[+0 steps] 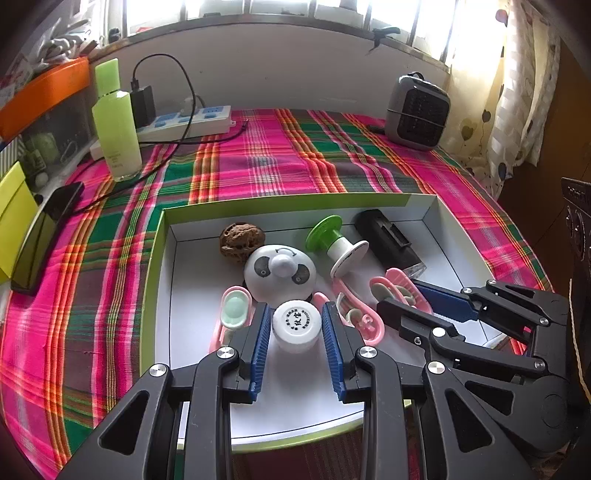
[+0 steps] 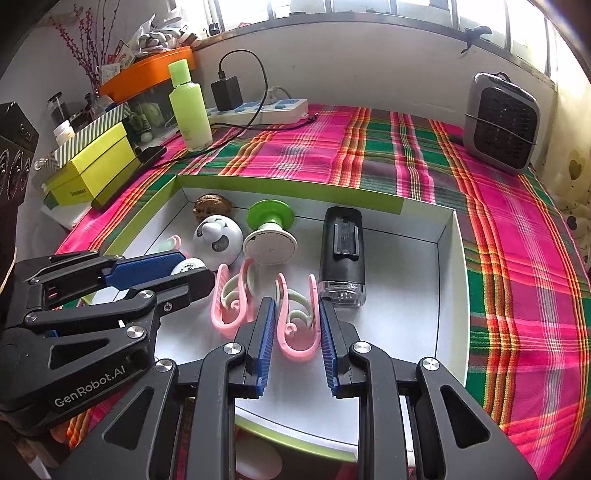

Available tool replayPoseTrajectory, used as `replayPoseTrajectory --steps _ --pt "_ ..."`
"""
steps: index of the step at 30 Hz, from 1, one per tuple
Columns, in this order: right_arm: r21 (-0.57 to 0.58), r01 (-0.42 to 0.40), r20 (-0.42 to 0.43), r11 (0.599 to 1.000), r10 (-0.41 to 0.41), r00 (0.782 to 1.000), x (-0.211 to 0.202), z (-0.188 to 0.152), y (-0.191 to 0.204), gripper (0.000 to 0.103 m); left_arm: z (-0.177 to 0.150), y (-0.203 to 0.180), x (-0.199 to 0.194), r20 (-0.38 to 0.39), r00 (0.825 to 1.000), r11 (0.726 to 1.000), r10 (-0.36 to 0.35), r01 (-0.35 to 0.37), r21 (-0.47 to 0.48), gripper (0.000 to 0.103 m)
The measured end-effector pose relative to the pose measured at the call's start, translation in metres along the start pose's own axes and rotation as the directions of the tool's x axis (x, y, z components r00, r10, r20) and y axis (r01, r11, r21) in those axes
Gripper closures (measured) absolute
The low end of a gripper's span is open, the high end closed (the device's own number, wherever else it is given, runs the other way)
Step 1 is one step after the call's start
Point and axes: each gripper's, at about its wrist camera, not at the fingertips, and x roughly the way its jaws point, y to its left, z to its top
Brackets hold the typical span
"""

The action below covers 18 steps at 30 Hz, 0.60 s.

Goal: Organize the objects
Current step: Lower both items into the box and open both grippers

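White jar [image 1: 296,325] in left claw [image 1: 296,328] — pink clip [image 2: 298,325] in right claw [image 2: 298,328].

A lived-in home room, by the look of it; the counter [image 2: 406,155] wears a pink, green and orange plaid cloth and stands under a window sill [image 1: 258,22]; a patterned curtain [image 1: 517,92] hangs past its far right corner; a small grey heater [image 2: 502,122] sits at that corner; at the far left corner are a power strip [image 1: 188,123] with a black charger [image 2: 226,92], a green lotion bottle [image 2: 188,107], an orange tray [image 2: 147,74] of clutter and a yellow-green gift box [image 2: 96,170].
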Motion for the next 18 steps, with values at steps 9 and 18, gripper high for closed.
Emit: replayPoseTrajectory --steps 9,18 --pt "0.004 -0.006 0.001 1.000 0.006 1.000 0.0003 -0.0001 -0.0010 0.078 -0.0005 0.0001 0.0007 -0.001 1.000 1.000 0.006 -0.006 -0.001 0.076" --pt "0.000 -0.006 0.003 1.000 0.006 1.000 0.0007 0.0000 -0.0007 0.078 -0.0002 -0.0005 0.0002 -0.002 1.000 1.000 0.006 -0.006 -0.002 0.076"
